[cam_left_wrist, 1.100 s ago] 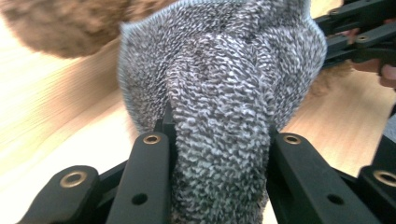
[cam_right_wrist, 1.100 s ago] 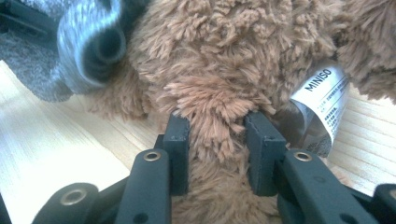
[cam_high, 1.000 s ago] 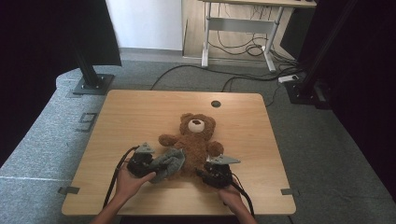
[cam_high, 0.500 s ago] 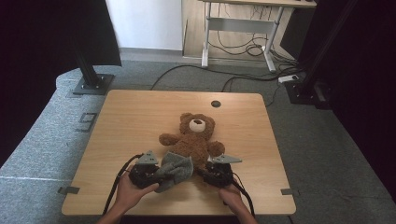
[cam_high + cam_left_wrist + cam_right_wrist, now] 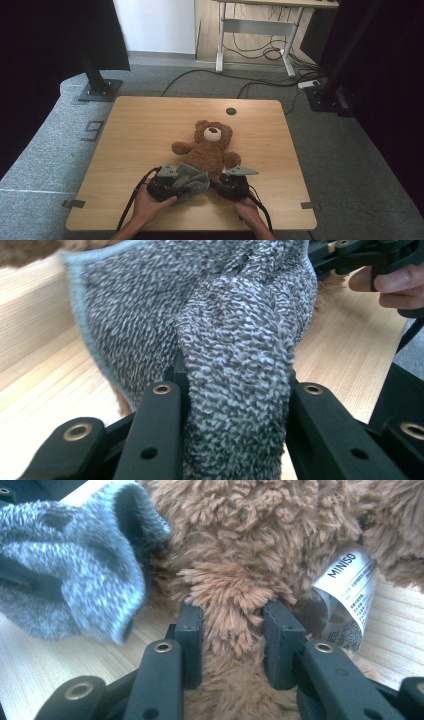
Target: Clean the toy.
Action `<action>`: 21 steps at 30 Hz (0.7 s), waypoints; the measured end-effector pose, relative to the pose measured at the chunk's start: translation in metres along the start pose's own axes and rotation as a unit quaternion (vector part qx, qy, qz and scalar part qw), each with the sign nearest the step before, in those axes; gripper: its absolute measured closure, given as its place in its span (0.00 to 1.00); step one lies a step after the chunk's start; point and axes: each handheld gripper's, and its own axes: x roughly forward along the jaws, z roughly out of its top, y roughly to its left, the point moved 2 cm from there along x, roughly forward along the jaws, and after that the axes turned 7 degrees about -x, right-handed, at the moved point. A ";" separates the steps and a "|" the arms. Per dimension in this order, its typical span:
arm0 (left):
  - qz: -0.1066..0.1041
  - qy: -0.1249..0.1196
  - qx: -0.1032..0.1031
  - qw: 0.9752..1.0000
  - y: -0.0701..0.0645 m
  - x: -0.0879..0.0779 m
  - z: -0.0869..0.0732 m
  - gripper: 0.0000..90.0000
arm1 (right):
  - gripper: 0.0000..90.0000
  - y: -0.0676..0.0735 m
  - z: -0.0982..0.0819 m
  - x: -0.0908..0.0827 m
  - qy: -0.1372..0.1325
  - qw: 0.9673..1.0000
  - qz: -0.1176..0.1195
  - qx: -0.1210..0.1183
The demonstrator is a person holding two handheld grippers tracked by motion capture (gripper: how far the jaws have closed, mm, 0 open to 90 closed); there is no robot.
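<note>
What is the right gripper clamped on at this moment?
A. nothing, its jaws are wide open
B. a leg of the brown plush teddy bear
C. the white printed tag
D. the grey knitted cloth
B: in the right gripper view the right gripper pinches brown fur of the brown plush teddy bear between its pads, while the grey knitted cloth and the white printed tag lie to either side of it.

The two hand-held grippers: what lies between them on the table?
In the high view, the grey knitted cloth and the teddy bear's lower body lie between the left hand-held gripper and the right one.
</note>
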 end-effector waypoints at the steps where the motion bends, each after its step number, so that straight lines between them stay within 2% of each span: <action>1: 0.000 -0.001 -0.004 1.000 0.003 -0.002 -0.001 0.75 | 0.73 0.000 0.000 0.000 0.000 1.000 0.000 -0.001; 5: -0.004 -0.007 -0.027 1.000 0.019 -0.012 -0.008 0.75 | 0.73 0.000 0.000 0.000 0.000 1.000 0.000 -0.002; 11: 0.001 -0.012 -0.044 0.999 0.034 -0.024 -0.013 0.75 | 0.73 0.000 0.000 0.000 0.000 1.000 0.002 0.000; 17: -0.006 -0.019 -0.039 0.999 0.031 -0.025 -0.010 0.75 | 0.73 0.001 0.000 0.000 -0.003 1.000 0.009 0.003; 21: -0.009 -0.033 -0.033 0.999 0.026 -0.031 -0.004 0.75 | 0.73 0.003 0.000 0.000 -0.007 1.000 0.017 0.006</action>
